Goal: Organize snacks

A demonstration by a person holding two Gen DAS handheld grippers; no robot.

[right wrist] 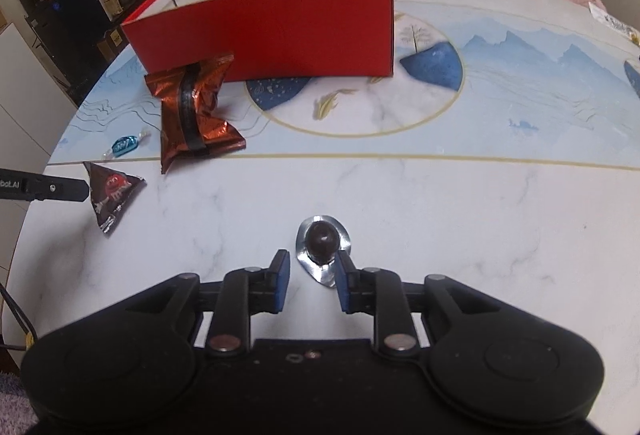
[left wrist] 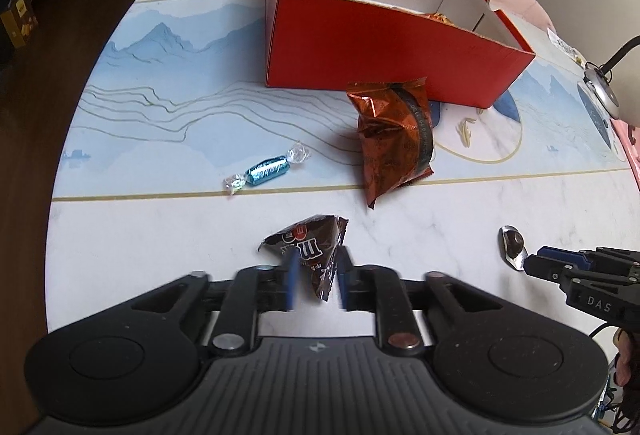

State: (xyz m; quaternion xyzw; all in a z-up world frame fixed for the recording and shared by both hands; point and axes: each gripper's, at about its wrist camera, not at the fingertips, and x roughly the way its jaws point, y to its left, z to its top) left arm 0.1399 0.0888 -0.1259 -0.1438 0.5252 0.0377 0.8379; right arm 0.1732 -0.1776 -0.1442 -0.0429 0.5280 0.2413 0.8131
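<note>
Snacks mostly lie outside the red box [left wrist: 380,47] at 12 o'clock (one's inside); left tongs [left wrist: 316,275] hug the M&M's packet [left wrist: 308,239], pinch unclear, right tongs [right wrist: 310,275] spread round the foil chocolate [right wrist: 322,239].

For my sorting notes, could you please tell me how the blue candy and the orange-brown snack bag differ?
The blue candy is small with clear twisted ends; the orange-brown snack bag is far larger, crinkled, with a dark band. The candy lies out in the open; the bag lies close to the red box. Both rest on the table, outside the box.
</note>
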